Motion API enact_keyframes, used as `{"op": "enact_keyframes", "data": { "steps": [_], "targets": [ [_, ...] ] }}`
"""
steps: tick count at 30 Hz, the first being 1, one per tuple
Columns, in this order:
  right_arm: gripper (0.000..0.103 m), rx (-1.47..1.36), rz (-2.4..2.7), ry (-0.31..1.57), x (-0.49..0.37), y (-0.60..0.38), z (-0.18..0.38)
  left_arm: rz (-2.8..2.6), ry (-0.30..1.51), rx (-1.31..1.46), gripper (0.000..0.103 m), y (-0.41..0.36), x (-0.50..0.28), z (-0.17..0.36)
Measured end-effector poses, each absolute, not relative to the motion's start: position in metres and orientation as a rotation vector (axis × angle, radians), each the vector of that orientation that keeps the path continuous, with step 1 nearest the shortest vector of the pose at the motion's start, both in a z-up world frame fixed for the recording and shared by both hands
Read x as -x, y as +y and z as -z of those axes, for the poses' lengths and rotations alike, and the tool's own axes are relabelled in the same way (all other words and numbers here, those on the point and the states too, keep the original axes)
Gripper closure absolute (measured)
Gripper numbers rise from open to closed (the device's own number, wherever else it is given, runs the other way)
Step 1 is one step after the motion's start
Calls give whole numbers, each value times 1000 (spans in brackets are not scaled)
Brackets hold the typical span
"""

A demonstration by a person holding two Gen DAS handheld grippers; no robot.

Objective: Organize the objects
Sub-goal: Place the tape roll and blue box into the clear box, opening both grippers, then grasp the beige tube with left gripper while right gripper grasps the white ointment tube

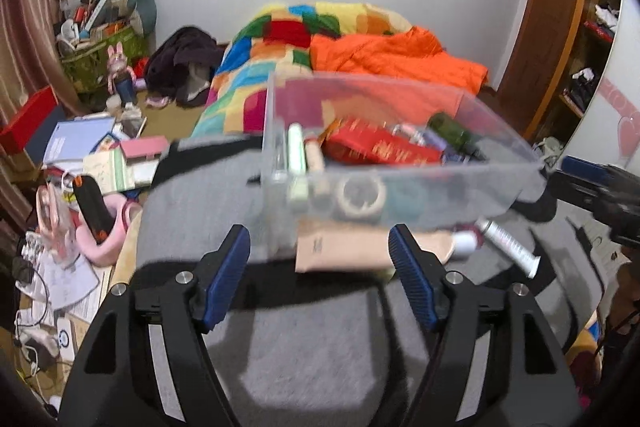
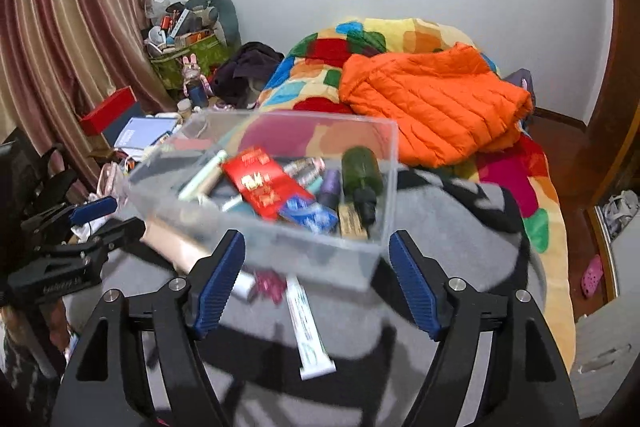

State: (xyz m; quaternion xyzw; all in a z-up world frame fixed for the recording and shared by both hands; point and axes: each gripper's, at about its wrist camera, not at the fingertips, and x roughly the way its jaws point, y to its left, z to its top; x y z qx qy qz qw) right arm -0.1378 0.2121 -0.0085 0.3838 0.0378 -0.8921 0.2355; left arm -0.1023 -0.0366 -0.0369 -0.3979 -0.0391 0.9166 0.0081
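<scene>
A clear plastic box (image 1: 472, 107) (image 2: 384, 143) sits on a grey blanket (image 1: 320, 339) (image 2: 460, 227). It holds a red packet (image 1: 380, 147) (image 2: 260, 183), a dark green bottle (image 1: 452, 131) (image 2: 360, 171), tubes and a tape roll (image 1: 360, 195). A beige tube (image 1: 360, 247) and a white tube (image 1: 508, 243) (image 2: 308, 327) lie on the blanket by the box's near side. My left gripper (image 1: 320, 259) is open and empty just short of the box. My right gripper (image 2: 316, 267) is open and empty at the box's near corner; it also shows in the left wrist view (image 1: 600, 191).
A bed with a patchwork quilt (image 2: 320, 67) and an orange jacket (image 1: 392, 55) (image 2: 432, 99) lies behind. A cluttered desk (image 1: 80, 163) with papers and a red box (image 2: 108, 111) stands to the left. My left gripper shows at the left (image 2: 72, 227).
</scene>
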Motion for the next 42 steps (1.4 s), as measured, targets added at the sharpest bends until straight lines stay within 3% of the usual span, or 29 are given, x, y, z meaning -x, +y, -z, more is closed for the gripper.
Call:
{"op": "enact_keyframes", "data": {
  "steps": [13,16,18,20,23,29,40,42],
  "targets": [
    [32,-1250,2358,215,134,207,74,-2719,-313,1326,33,-34,130,58],
    [42,-1240,2364,252,133,202,81,-2722,-292,1298,43,-29,129,55],
    [54,-1220,2370,265,132,200,80,-2730,-271,1291,62,-27,127,55],
    [74,-1210,2370,269,131,199,79,-2725,-274,1281,71,-25,123,56],
    [87,-1195,2372,288,126,198,78,-2756,-247,1244,82,-21,109,53],
    [87,-1179,2384,315,114,201,77,-2721,-213,1213,91,-13,73,47],
    [87,-1193,2359,270,89,218,72,-2603,-145,1276,90,13,26,55],
    [87,-1200,2357,271,88,222,71,-2626,-109,1272,84,12,28,50]
  ]
}}
